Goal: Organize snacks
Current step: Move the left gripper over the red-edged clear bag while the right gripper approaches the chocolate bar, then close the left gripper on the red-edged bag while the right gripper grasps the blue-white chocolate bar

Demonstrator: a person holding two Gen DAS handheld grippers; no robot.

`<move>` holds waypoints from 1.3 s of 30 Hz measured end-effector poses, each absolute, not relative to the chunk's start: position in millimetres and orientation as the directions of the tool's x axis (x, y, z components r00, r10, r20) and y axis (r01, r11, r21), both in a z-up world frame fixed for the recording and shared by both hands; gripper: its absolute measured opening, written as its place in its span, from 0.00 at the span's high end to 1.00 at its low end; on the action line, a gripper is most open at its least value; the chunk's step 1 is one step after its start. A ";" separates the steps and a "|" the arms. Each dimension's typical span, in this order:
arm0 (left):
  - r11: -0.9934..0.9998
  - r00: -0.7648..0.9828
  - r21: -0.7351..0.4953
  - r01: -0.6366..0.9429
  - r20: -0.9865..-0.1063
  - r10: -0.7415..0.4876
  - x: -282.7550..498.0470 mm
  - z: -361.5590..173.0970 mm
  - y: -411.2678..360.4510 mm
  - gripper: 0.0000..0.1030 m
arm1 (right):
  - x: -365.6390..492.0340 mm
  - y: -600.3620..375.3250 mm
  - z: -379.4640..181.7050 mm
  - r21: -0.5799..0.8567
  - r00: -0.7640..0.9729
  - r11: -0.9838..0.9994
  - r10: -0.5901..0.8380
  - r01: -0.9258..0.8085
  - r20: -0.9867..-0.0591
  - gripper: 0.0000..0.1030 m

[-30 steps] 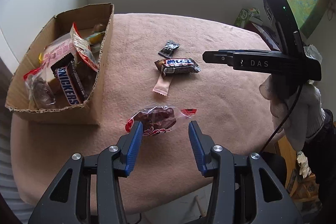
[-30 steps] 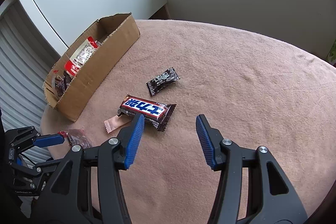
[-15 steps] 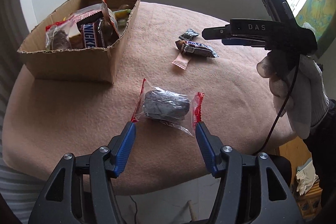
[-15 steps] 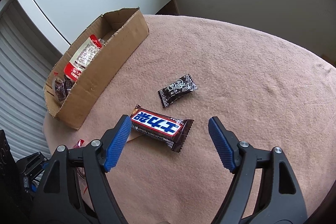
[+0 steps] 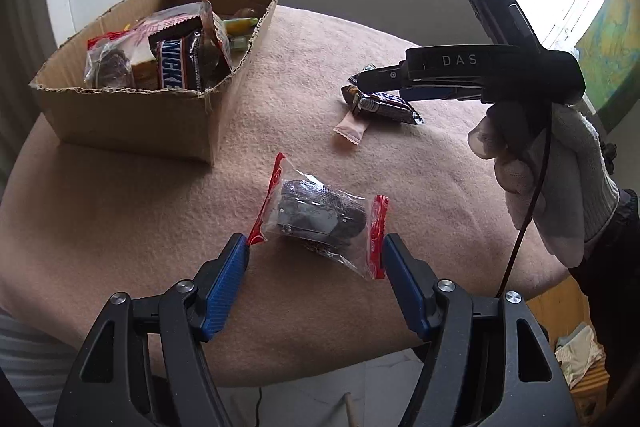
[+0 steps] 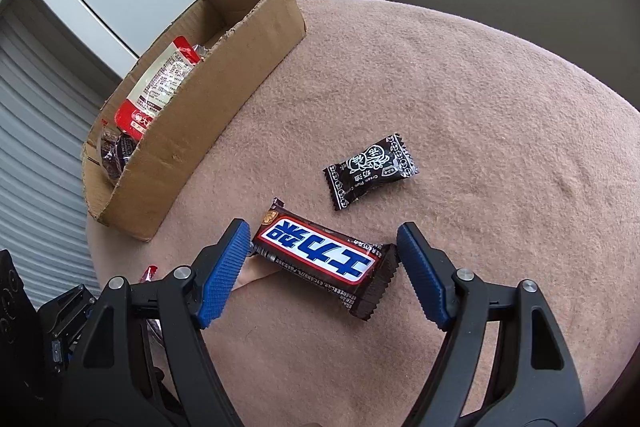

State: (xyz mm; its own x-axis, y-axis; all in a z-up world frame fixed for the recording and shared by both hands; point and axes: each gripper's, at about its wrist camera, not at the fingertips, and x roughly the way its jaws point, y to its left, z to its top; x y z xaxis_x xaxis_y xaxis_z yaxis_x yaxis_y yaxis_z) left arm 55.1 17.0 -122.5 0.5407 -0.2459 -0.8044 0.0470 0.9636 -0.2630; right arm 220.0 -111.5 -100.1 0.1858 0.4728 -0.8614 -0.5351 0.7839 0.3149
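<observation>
Blue-padded left gripper, tilted down, jaws opening astride my clear red-ended cake packet; right gripper spread, straddling brown chocolate bar.

Each view rides on a claw and looks forward and steeply down along its two blue-padded fingers at the pink-covered surface. The left wrist view sits close over the near edge, facing the cardboard box at upper left, a clear-wrapped snack just ahead, and windows beyond. The right wrist view hangs close over a brown candy bar, facing the same box and a wall. Both views share the box, the candy bar and the surface; the left view also takes in the right claw from the side.
</observation>
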 end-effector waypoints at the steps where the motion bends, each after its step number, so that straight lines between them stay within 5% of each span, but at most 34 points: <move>1: 0.962 0.538 -0.268 0.053 -0.804 -0.253 55.4 -122.8 15.4 0.33 | 216.9 -113.3 -100.1 0.323 0.177 0.779 0.479 -0.537 -0.860 0.24; 6: 0.962 0.536 -0.271 0.041 -0.806 -0.250 66.5 -126.4 16.7 0.33 | 193.3 -120.1 -96.7 0.347 0.133 0.750 0.497 -0.564 -0.857 0.24; 17: 0.971 0.548 -0.234 0.043 -0.807 -0.219 84.8 -134.4 7.5 0.37 | 189.3 -111.5 -96.7 0.131 0.283 0.793 0.360 -0.595 -0.889 0.28; 18: 0.971 0.550 -0.235 0.043 -0.806 -0.219 84.5 -134.6 8.3 0.44 | 190.0 -110.6 -97.3 0.118 0.291 0.794 0.351 -0.596 -0.890 0.29; 23: 0.975 0.558 -0.216 0.055 -0.803 -0.209 83.1 -135.0 6.4 0.48 | 192.7 -103.3 -103.6 0.093 0.290 0.795 0.324 -0.600 -0.901 0.58; 27: 0.976 0.562 -0.212 0.056 -0.801 -0.206 78.7 -135.2 5.5 0.50 | 188.6 -96.1 -102.4 0.025 0.313 0.766 0.292 -0.642 -0.904 0.59; 30: 0.975 0.560 -0.215 0.057 -0.802 -0.209 79.7 -134.7 8.1 0.51 | 191.8 -95.0 -99.2 0.004 0.330 0.758 0.288 -0.652 -0.899 0.46; 39: 0.974 0.558 -0.219 0.051 -0.803 -0.210 76.4 -132.3 10.6 0.52 | 208.5 -72.7 -104.6 0.025 0.312 0.736 0.317 -0.677 -0.896 0.46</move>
State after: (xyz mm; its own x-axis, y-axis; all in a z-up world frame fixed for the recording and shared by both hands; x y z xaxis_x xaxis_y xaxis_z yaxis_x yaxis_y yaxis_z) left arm 76.4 10.6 -132.3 0.5576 -0.2100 -0.8031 0.0513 0.9743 -0.2192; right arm 208.5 -72.7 -104.6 0.3115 0.3168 -0.8959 -0.6769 0.7356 0.0248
